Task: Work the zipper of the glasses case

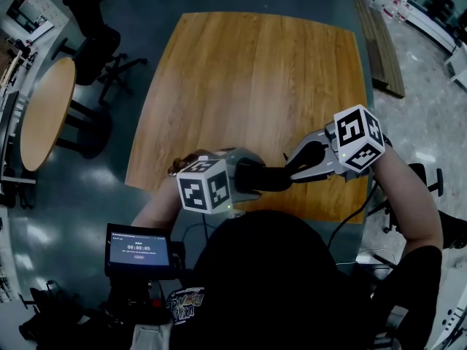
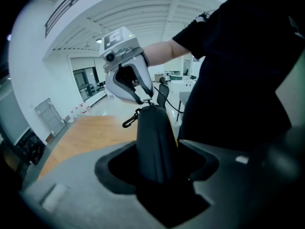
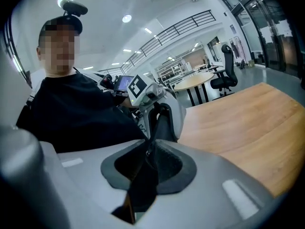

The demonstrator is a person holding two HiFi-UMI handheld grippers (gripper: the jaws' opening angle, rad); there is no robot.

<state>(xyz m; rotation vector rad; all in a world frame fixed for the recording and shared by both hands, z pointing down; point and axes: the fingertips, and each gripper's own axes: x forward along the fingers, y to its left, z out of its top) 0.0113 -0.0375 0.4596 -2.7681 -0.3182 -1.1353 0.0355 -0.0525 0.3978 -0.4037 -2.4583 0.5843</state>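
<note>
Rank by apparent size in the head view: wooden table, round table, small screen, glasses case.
wooden table
round table
small screen and glasses case: close in size, and the case is partly hidden, so left unranked.

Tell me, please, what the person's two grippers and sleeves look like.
Both the left gripper and the right gripper have pale grey shells with dark inner linings, each topped by a white cube bearing black square markers. A thin dark cable trails from the right one. The person wears a black short-sleeved shirt.

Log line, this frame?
left tongs: shut on black soft glasses case | right tongs: shut on its clip end | case: over brown wooden table
</note>
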